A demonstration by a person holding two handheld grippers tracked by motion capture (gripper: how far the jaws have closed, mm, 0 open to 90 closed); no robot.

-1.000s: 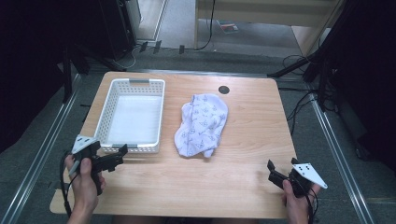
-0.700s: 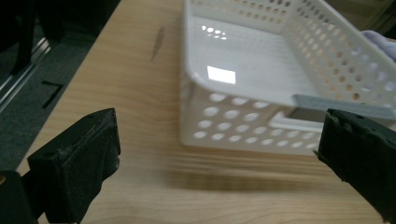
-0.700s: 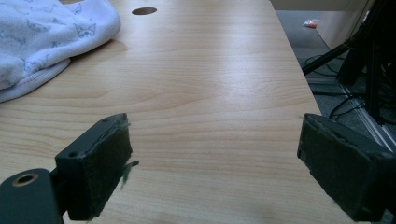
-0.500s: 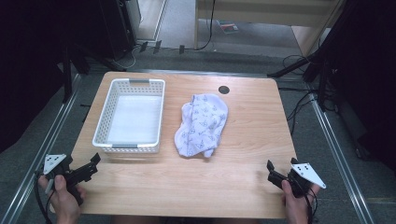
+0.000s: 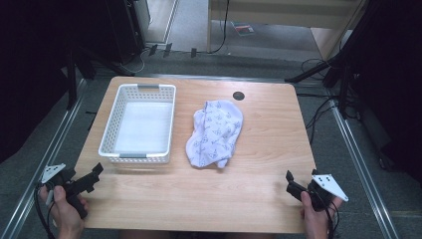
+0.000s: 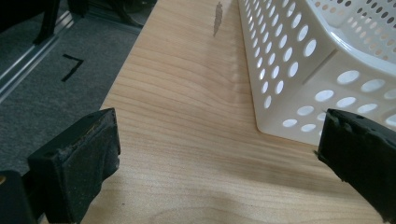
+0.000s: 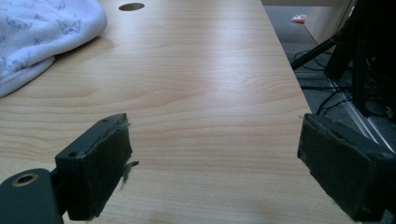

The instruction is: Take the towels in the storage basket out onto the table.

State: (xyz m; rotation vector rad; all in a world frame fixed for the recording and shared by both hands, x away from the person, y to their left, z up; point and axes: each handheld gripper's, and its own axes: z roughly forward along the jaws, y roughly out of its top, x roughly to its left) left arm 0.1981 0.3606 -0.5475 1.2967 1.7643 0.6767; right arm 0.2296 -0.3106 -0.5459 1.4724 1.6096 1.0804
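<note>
A white perforated plastic basket stands empty on the left half of the wooden table. To its right lies a crumpled white cloth with a small grey print. My left gripper is held at the table's near left corner, just short of the basket's front wall. Its jaws stand wide open and empty in the left gripper view, with the basket's corner ahead on the right. My right gripper sits at the near right corner, open over bare wood. The cloth lies far ahead to its left.
A round cable hole sits near the table's far edge, behind the cloth. Metal rails run along both sides of the table over grey carpet. Dark stands and cables crowd the floor at the far left and right.
My left gripper has drawn back from the basket's front wall, leftward and toward the person, then edged slightly forward again. The right gripper, basket and cloth have stayed put.
</note>
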